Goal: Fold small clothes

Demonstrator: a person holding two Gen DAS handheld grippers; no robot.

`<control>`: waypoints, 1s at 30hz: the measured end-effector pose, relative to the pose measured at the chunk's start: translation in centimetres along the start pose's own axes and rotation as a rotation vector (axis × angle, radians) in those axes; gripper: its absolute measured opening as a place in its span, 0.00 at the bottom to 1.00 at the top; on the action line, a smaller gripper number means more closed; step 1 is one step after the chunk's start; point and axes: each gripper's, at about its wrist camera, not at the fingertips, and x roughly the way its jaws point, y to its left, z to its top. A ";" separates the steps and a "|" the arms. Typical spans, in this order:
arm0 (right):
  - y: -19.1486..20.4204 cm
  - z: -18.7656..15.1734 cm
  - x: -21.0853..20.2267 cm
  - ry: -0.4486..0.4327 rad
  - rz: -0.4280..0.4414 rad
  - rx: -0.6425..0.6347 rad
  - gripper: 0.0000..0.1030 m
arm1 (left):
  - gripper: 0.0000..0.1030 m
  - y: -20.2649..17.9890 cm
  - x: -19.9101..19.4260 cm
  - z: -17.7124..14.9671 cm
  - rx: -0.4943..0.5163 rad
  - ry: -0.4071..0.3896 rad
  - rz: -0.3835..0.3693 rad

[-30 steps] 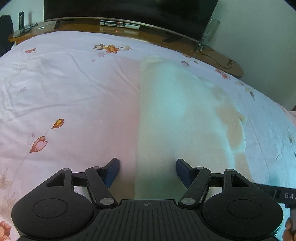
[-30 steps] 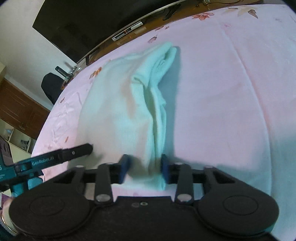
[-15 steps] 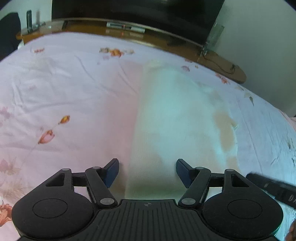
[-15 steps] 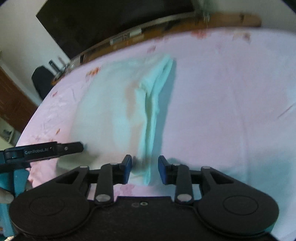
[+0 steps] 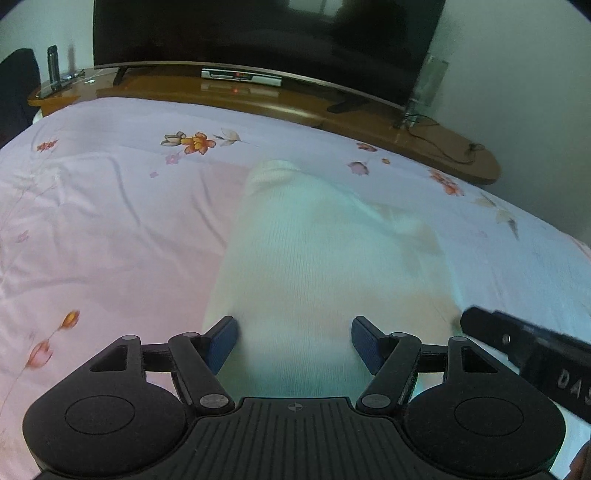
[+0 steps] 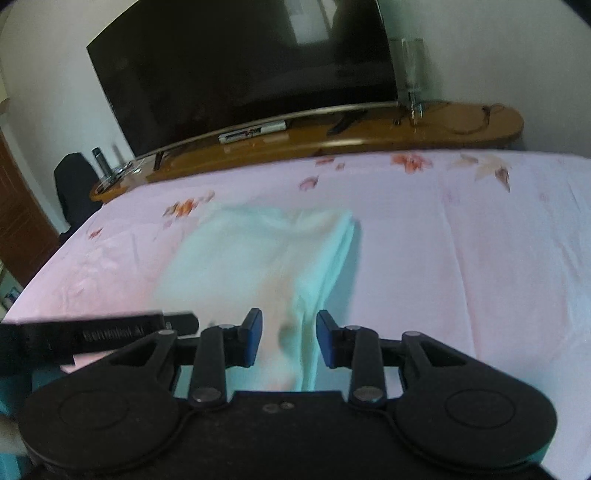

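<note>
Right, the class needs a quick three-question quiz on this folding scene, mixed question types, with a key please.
1. True or false: the pale garment lies on a bare wooden table.
2. What stands beyond the floral bedsheet? A television B window C wardrobe
3. Fill in: cloth shows between the fingers of ___ grippers.
Key: 1 false, it lies on the bedsheet; 2 A; 3 both, the left gripper and right gripper.

Garment [image 5: 314, 266] on bed [image 5: 110, 229], television [image 5: 258, 33] behind.
</note>
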 end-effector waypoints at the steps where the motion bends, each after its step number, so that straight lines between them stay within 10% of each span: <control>1: -0.2 0.5 0.8 0.000 -0.004 0.000 0.32 | 0.66 -0.2 0.4 0.2 -0.002 0.003 0.009; 10: -0.7 0.4 5.5 0.092 -0.070 -0.089 0.32 | 0.79 -0.8 0.9 -0.3 0.036 -0.009 0.001; 21: -0.8 -1.7 -4.3 0.044 -0.007 -0.004 0.71 | 0.80 2.4 -7.1 -2.8 0.046 -0.032 0.004; 30: 1.6 -5.6 -13.2 0.079 0.027 0.056 0.90 | 1.00 3.8 -17.5 -7.2 0.098 -0.067 0.038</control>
